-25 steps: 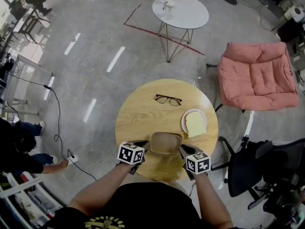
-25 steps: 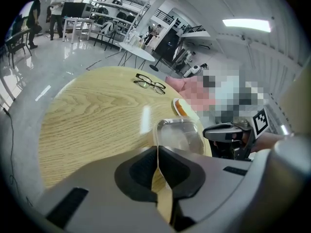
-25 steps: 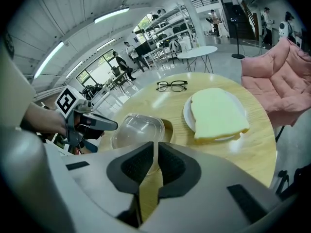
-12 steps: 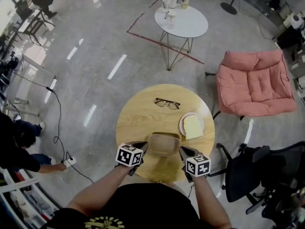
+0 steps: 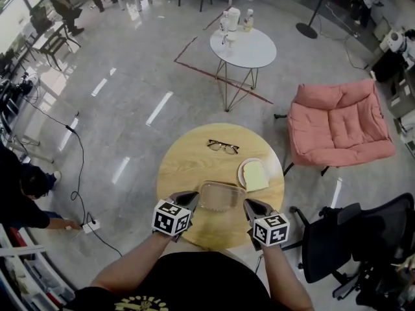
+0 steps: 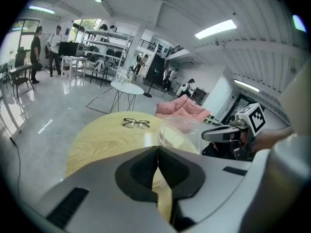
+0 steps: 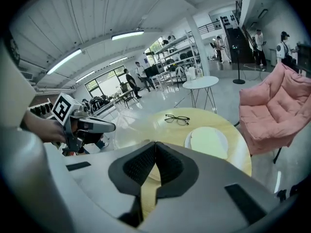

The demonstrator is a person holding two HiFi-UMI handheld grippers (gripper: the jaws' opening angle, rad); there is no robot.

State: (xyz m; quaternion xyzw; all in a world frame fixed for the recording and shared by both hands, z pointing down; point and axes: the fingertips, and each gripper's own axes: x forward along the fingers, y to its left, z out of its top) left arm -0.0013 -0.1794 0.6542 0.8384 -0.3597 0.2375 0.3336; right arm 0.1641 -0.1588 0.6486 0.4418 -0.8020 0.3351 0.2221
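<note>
Over the near edge of the round, pale wood-grain table (image 5: 185, 164), a clear, rounded-rectangular plastic container (image 5: 220, 196) hangs between the left gripper (image 5: 189, 199) and right gripper (image 5: 249, 205), each clamped shut on its thin rim.

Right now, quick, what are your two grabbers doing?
Left gripper: shut on the clear container, at its left rim.
Right gripper: shut on the clear container, at its right rim.

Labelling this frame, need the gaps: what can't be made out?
Container contents: head view too small; gripper views, jaws cover its base.
Items on white table: head view, too small to name.
Black chair: head view, cut by right edge.
</note>
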